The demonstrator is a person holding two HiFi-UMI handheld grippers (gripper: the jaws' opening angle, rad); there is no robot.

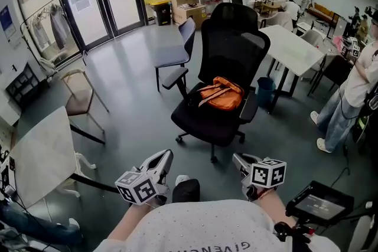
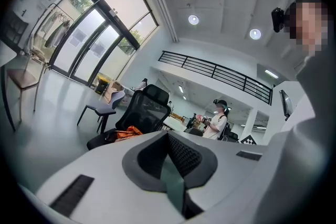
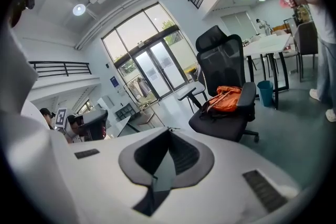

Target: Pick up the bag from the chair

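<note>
1. The orange bag [image 1: 221, 94] is lying on the seat of the black chair [image 1: 234, 38], close against the backrest. It is sitting at about twelve o'clock from both grippers and well apart from them.
2. Judged from this layout, the step in hand is the approach. Neither gripper is touching the bag or the chair.
3. Doing the step well is likely calling for an entry from six o'clock, over the seat's front edge, since armrests are flanking the bag at three and nine o'clock. The jaws are needing to open before arrival. The pale straps lying across the bag are offering the likeliest hold. The chair is standing on casters, so closing from above, rather than pushing forward, is keeping it from rolling off toward twelve o'clock.
4. The left gripper [image 1: 163, 157] is carrying its jaws pressed together, with nothing between them.
5. The right gripper [image 1: 238, 160] is likewise carrying its jaws fully closed and is holding nothing.
</note>
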